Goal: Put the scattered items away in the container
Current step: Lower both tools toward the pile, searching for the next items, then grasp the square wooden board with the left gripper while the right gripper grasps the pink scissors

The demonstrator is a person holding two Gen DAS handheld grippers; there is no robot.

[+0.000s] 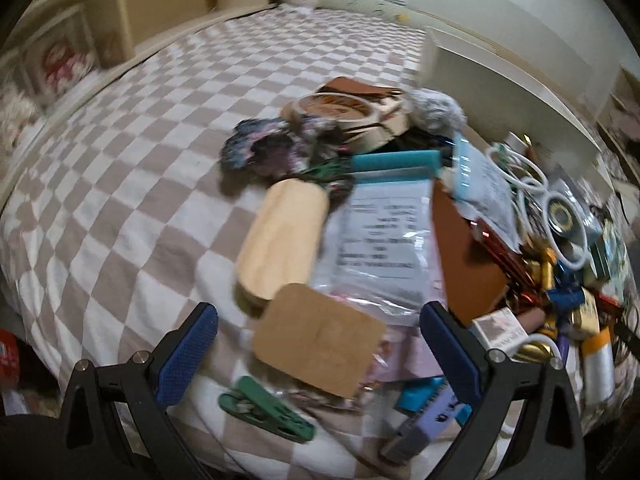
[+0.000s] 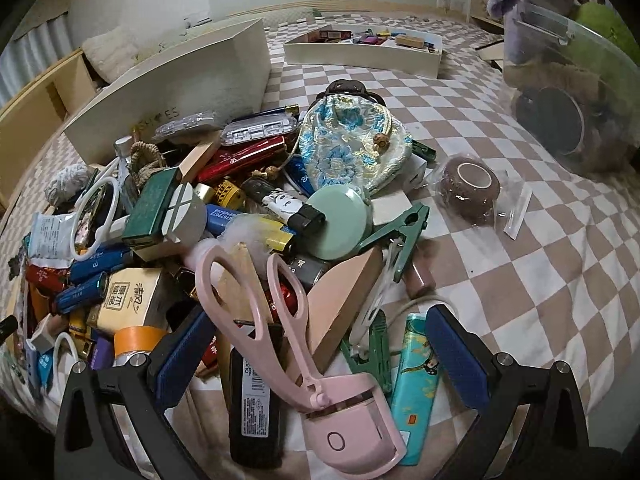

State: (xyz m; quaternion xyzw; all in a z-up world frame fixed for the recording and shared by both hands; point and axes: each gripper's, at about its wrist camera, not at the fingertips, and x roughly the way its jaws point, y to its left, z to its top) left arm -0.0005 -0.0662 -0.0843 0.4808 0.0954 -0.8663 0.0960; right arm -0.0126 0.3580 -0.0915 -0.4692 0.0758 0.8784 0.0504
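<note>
A heap of small items lies on a checkered bedspread. In the left wrist view my left gripper [image 1: 318, 340] is open, its blue pads either side of a brown card [image 1: 320, 344], next to a wooden block [image 1: 286, 236], a clear bag with a label [image 1: 380, 240] and a green clip [image 1: 264, 408]. In the right wrist view my right gripper [image 2: 320, 344] is open over a pink eyelash curler [image 2: 320, 380], a black box [image 2: 252, 404] and a teal lighter [image 2: 416, 384]. A white open container [image 2: 360, 54] with several items stands far back.
A white shoe-box lid [image 2: 180, 84] stands at the heap's far left. A wrapped brown tape roll [image 2: 472, 184] lies apart on the right. A clear tub [image 2: 572, 92] with a plush toy is at the right edge. Wooden shelves [image 1: 132, 20] line the bed's far side.
</note>
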